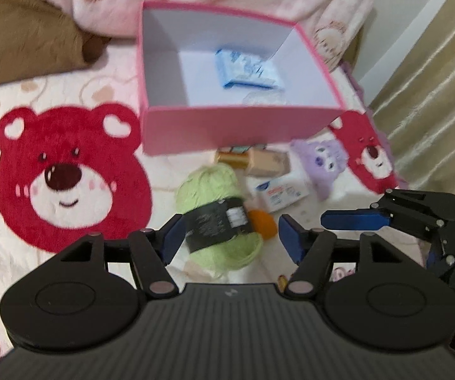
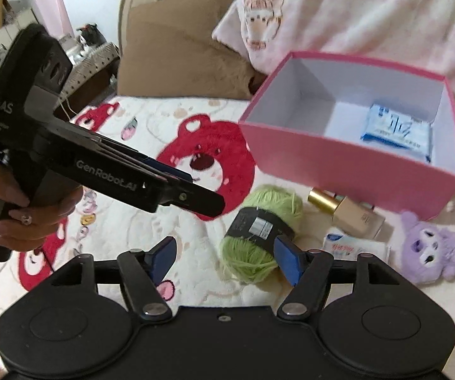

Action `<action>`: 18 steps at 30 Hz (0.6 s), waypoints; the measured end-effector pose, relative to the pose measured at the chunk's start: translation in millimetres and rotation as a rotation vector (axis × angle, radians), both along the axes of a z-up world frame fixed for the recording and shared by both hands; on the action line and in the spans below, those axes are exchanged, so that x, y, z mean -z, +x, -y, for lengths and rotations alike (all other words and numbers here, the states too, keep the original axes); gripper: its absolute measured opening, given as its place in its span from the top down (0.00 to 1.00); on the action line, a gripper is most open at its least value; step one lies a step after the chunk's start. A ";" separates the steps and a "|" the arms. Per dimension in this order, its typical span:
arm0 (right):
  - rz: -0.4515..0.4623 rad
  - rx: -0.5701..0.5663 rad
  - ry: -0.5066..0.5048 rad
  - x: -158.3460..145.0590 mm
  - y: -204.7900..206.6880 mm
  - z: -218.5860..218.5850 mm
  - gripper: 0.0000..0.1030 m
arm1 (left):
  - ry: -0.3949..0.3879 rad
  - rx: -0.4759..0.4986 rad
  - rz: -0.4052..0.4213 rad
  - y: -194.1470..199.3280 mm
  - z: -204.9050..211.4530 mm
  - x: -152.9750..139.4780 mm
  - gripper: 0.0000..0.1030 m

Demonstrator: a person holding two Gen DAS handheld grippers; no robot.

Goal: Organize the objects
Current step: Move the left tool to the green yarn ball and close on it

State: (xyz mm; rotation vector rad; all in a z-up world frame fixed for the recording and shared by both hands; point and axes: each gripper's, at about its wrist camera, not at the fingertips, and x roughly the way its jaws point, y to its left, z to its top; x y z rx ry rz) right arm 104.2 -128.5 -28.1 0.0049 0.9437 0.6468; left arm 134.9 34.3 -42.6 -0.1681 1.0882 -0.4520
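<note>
1. The left claw (image 1: 232, 237) stands wide open just above the bed, its blue pads either side of the green yarn ball (image 1: 218, 215) without closing on it; it holds nothing.
2. The right claw (image 2: 224, 261) is also wide open and empty, with the same yarn ball (image 2: 260, 231) just ahead of its right pad.
3. The yarn ball, wrapped in a black label, lies on the bear-print blanket (image 1: 69, 177), near the front wall of the pink box (image 1: 236, 126).
4. The box is open at the top; a blue-and-white packet (image 2: 396, 134) lies on its floor, toward the right side.
5. Between yarn and box lies a foundation bottle with a gold cap (image 2: 347, 210).
6. To the right of it lie a white tissue pack (image 2: 354, 248) and a purple plush toy (image 2: 433, 248).
7. A small orange object (image 1: 262, 223) shows beside the yarn; what it is cannot be told.
</note>
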 end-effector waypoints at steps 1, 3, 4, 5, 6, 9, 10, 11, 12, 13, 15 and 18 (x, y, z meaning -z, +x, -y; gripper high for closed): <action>0.002 -0.010 -0.018 3.8 -1.3 -5.8 0.29 | 0.005 -0.001 -0.009 2.0 -0.5 3.5 0.38; 0.008 -0.026 -0.051 14.2 -3.1 -15.3 0.27 | 0.008 -0.006 -0.010 5.4 -0.9 7.3 0.35; 0.008 -0.018 -0.060 19.8 -2.4 -18.3 0.27 | 0.006 -0.010 -0.009 6.8 -1.4 10.5 0.34; 0.009 -0.009 -0.068 25.1 -0.5 -21.2 0.26 | 0.001 -0.013 -0.007 7.6 -1.3 13.5 0.33; 0.015 0.001 -0.078 30.8 0.8 -23.2 0.26 | -0.005 -0.015 -0.007 8.6 -1.0 17.1 0.32; 0.072 0.031 -0.118 46.1 5.0 -28.1 0.26 | -0.008 -0.028 -0.015 12.4 2.3 31.2 0.32; 0.093 0.035 -0.145 51.0 6.4 -31.4 0.26 | -0.009 -0.033 -0.013 13.7 3.4 35.8 0.32; 0.114 0.028 -0.170 55.5 7.1 -34.8 0.26 | -0.013 -0.038 -0.008 14.5 3.8 39.4 0.32; 0.133 0.019 -0.190 58.7 7.1 -37.5 0.26 | -0.021 -0.043 -0.005 15.3 4.1 42.9 0.32; 0.151 0.009 -0.206 61.9 7.1 -40.1 0.26 | -0.040 -0.050 0.000 16.1 3.4 46.9 0.32; 0.176 -0.016 -0.218 67.6 7.5 -44.4 0.26 | -0.069 -0.066 -0.002 17.3 2.1 54.0 0.31; 0.183 -0.025 -0.239 77.9 11.8 -51.1 0.25 | -0.104 -0.096 -0.009 18.6 0.0 66.4 0.31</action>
